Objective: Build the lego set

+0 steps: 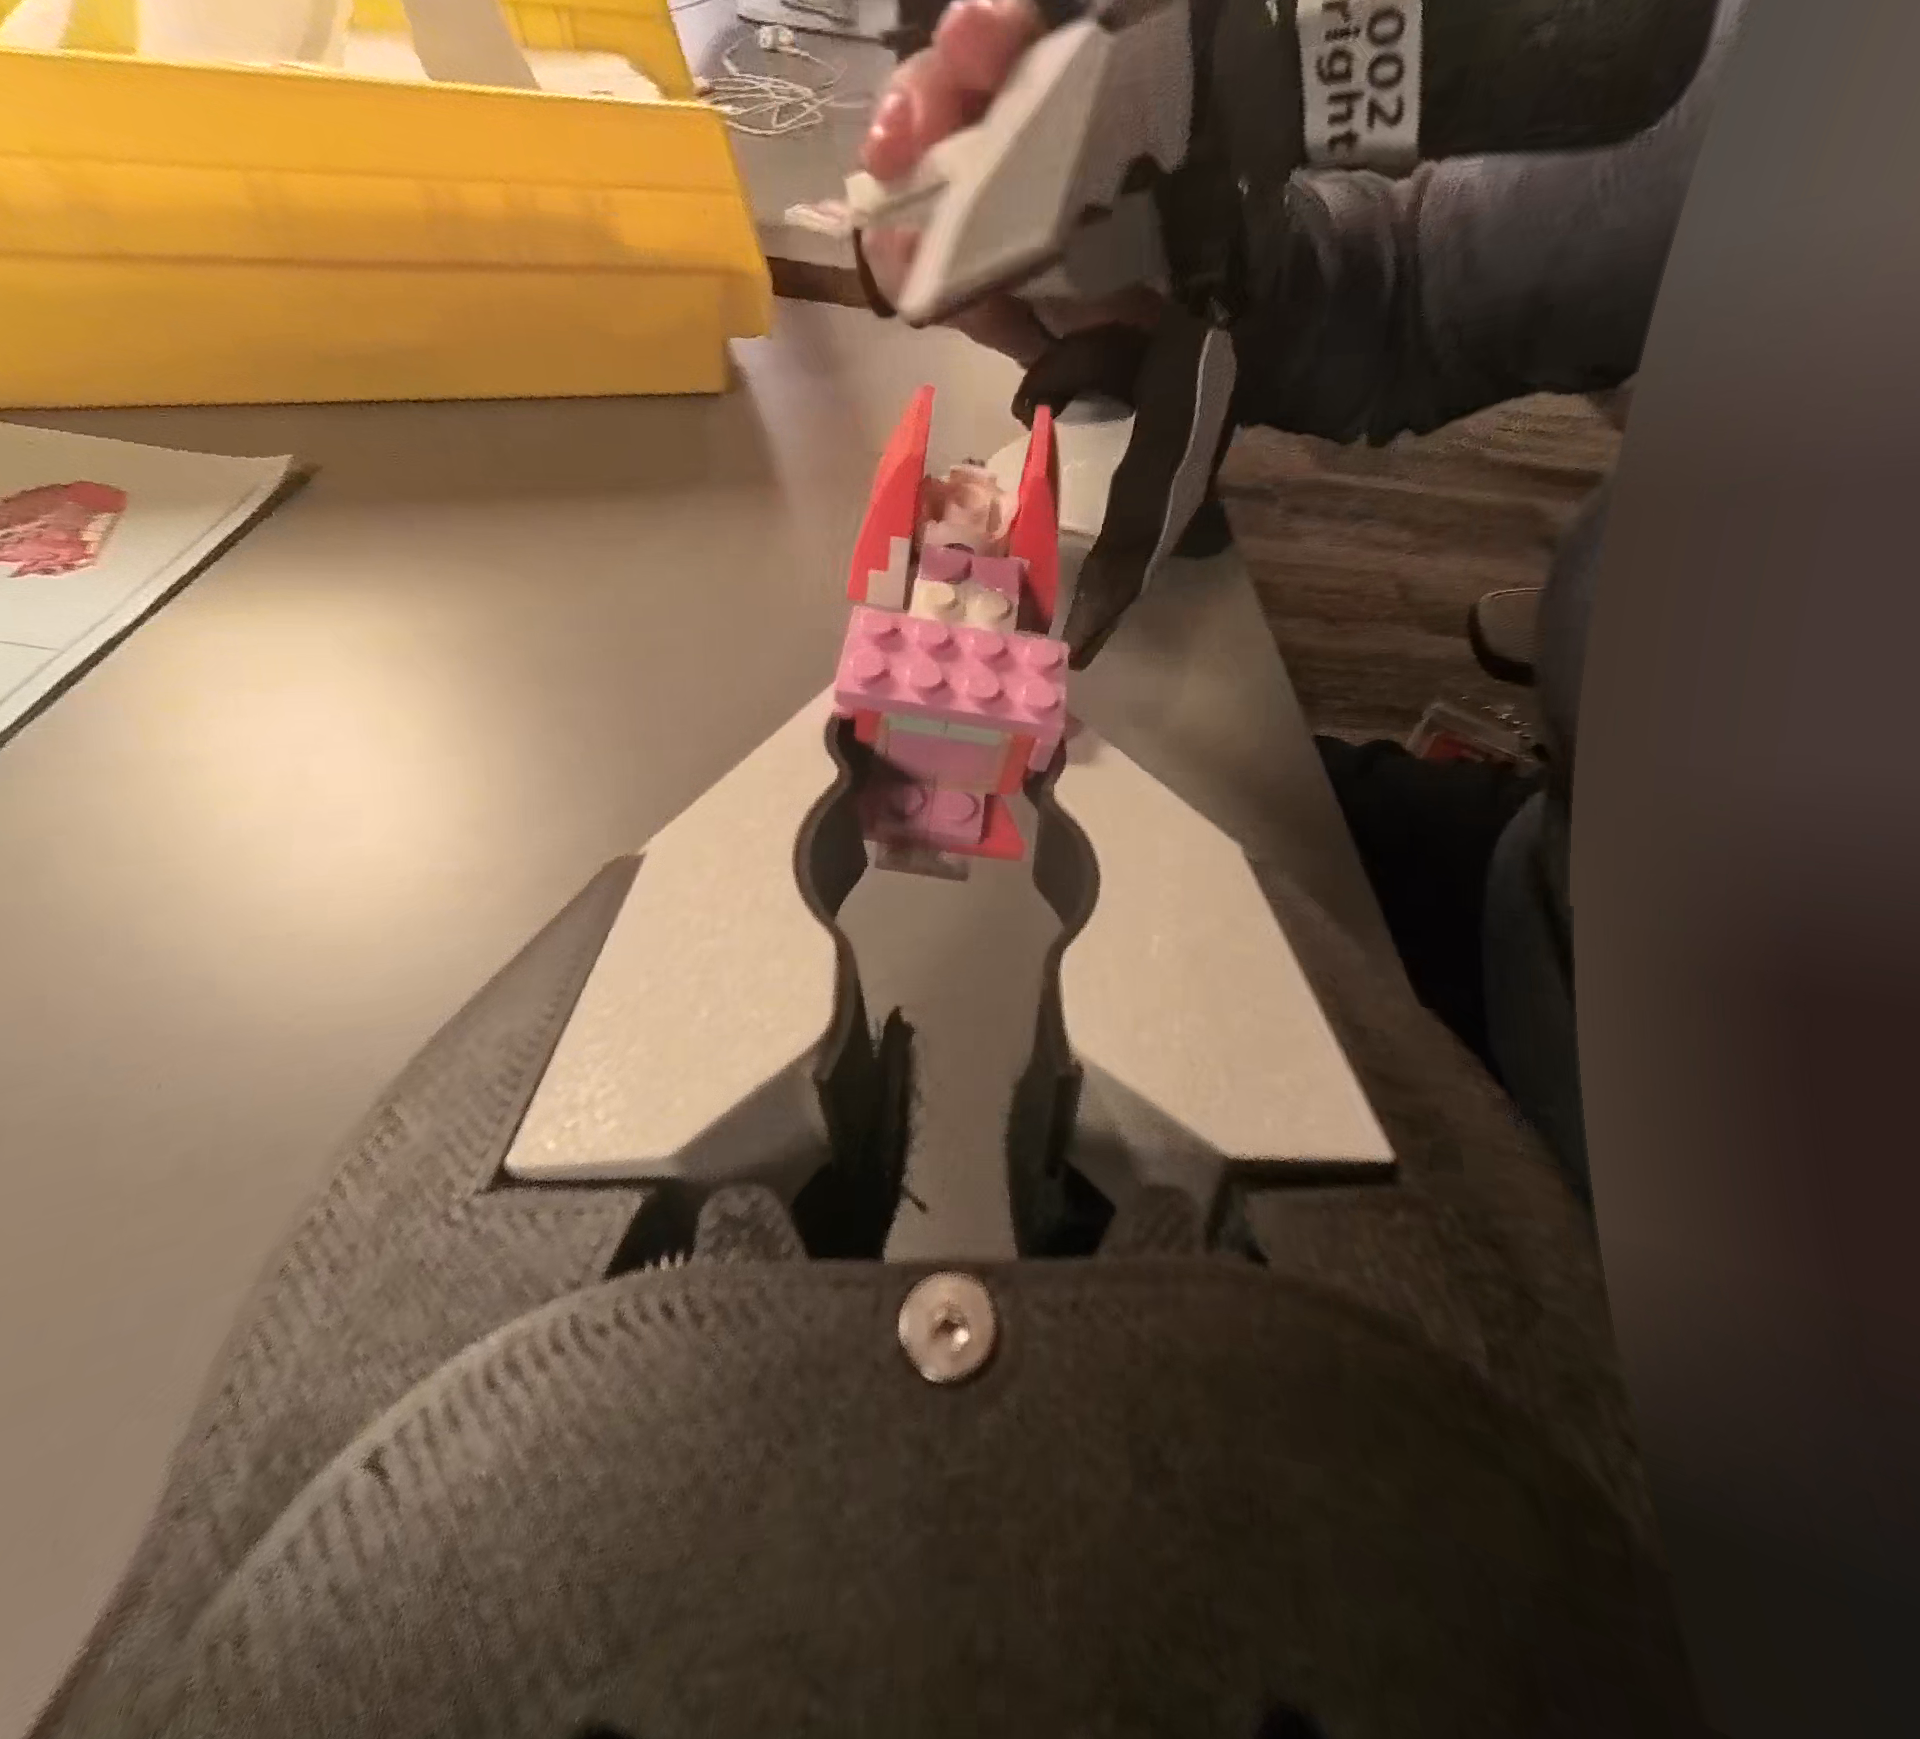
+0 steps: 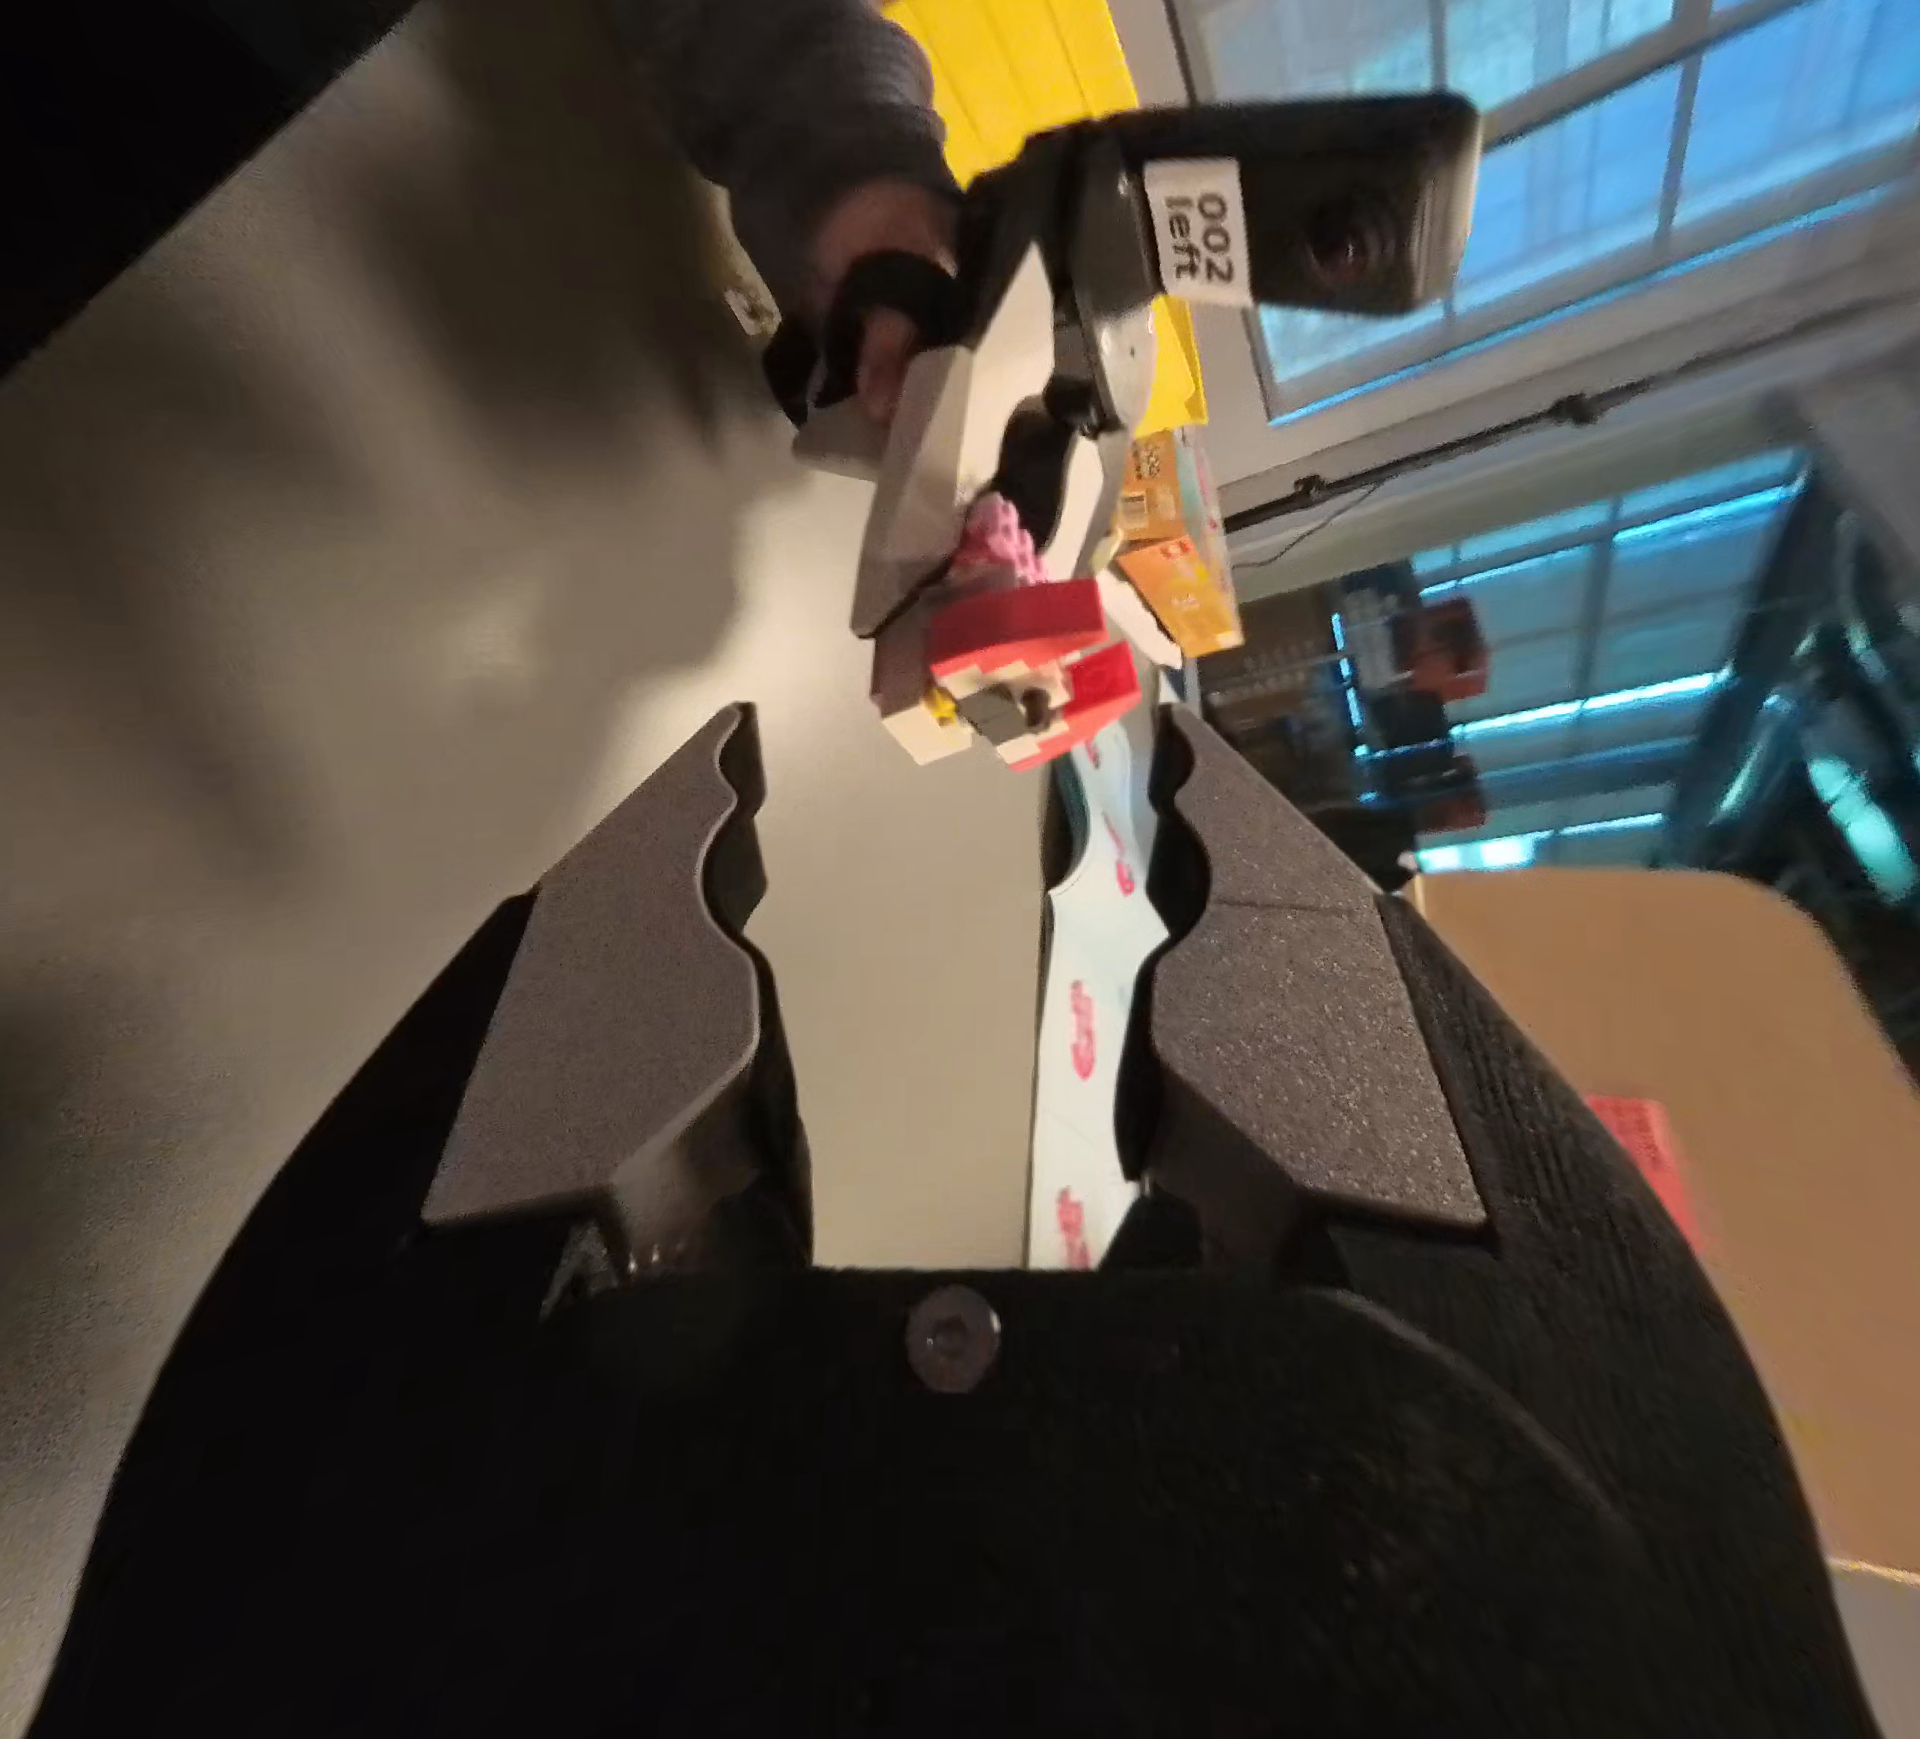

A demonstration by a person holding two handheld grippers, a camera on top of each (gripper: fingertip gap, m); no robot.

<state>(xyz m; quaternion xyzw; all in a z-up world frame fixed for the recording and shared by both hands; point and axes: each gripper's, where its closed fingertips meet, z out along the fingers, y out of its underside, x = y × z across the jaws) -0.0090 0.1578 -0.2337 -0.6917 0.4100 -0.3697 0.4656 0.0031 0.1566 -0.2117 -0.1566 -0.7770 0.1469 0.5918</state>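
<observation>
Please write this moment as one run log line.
left gripper: shut on brick model | right gripper: open, empty, near model | table

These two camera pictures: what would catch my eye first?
A little pink and red toy-brick model, clamped between the left gripper's grey fingers above a pale table. Facing it, the right gripper has its fingers spread wide with nothing between them. A bright yellow bin sits behind on the table.
</observation>
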